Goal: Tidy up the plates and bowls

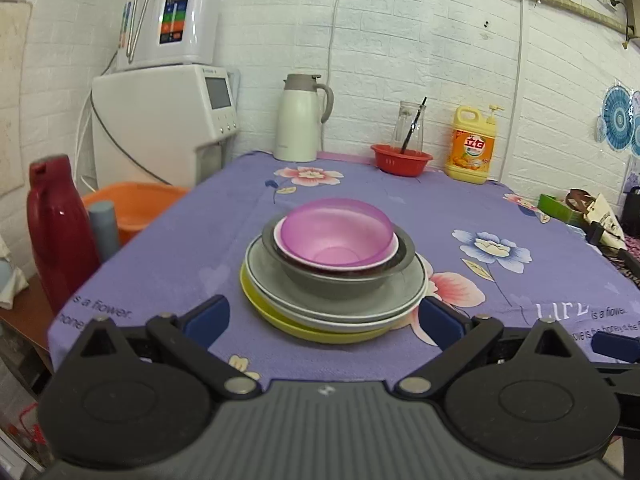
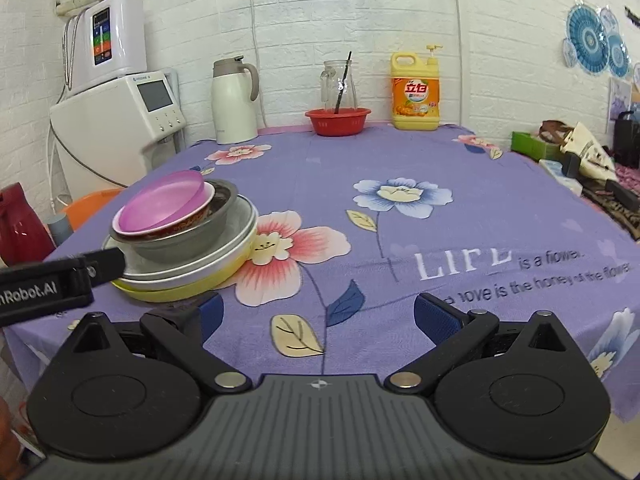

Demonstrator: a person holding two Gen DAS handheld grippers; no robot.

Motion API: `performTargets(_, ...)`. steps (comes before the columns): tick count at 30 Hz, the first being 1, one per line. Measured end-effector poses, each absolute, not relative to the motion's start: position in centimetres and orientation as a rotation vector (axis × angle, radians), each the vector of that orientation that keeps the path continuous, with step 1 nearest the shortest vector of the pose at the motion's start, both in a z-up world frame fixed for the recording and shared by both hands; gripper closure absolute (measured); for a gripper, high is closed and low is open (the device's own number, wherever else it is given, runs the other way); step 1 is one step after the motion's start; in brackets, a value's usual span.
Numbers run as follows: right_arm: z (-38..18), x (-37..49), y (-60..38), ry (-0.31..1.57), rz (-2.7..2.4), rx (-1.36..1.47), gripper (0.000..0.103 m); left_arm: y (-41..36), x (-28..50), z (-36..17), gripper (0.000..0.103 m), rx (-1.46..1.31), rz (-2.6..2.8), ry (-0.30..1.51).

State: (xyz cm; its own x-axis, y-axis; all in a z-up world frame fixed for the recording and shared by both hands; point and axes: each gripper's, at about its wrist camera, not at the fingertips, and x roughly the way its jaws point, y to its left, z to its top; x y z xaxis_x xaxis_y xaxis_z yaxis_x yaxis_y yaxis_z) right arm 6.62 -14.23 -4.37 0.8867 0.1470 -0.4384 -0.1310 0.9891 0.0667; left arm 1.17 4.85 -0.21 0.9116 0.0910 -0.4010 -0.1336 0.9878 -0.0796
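A stack of dishes stands on the purple flowered tablecloth (image 1: pixel 460 216). From the top it holds a pink bowl (image 1: pixel 336 232), a white bowl with a red pattern (image 2: pixel 180 226), a steel bowl (image 1: pixel 340 276), a grey plate (image 1: pixel 280 284), a white plate and a yellow plate (image 1: pixel 280 320). My left gripper (image 1: pixel 326 316) is open and empty, just in front of the stack, its blue fingers level with the plates' near edge. My right gripper (image 2: pixel 318 316) is open and empty, to the right of the stack (image 2: pixel 180 236). The left gripper's body (image 2: pixel 52 284) shows in the right wrist view.
At the back of the table stand a white thermos jug (image 1: pixel 298 120), a red basket (image 1: pixel 402 158) in front of a glass jar (image 1: pixel 410 128), and a yellow detergent bottle (image 1: pixel 472 146). A white dispenser (image 1: pixel 160 124), an orange basin (image 1: pixel 136 204) and a red flask (image 1: pixel 56 232) are left of the table. Clutter (image 1: pixel 592 216) lies at the right.
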Motion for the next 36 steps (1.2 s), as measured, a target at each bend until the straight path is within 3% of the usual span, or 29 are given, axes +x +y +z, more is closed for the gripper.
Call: performTargets(36, -4.5, 6.2, -17.7, 0.45, 0.142, 0.171, 0.0, 4.0, 1.0, -0.5, 0.004, -0.033, 0.162, 0.406)
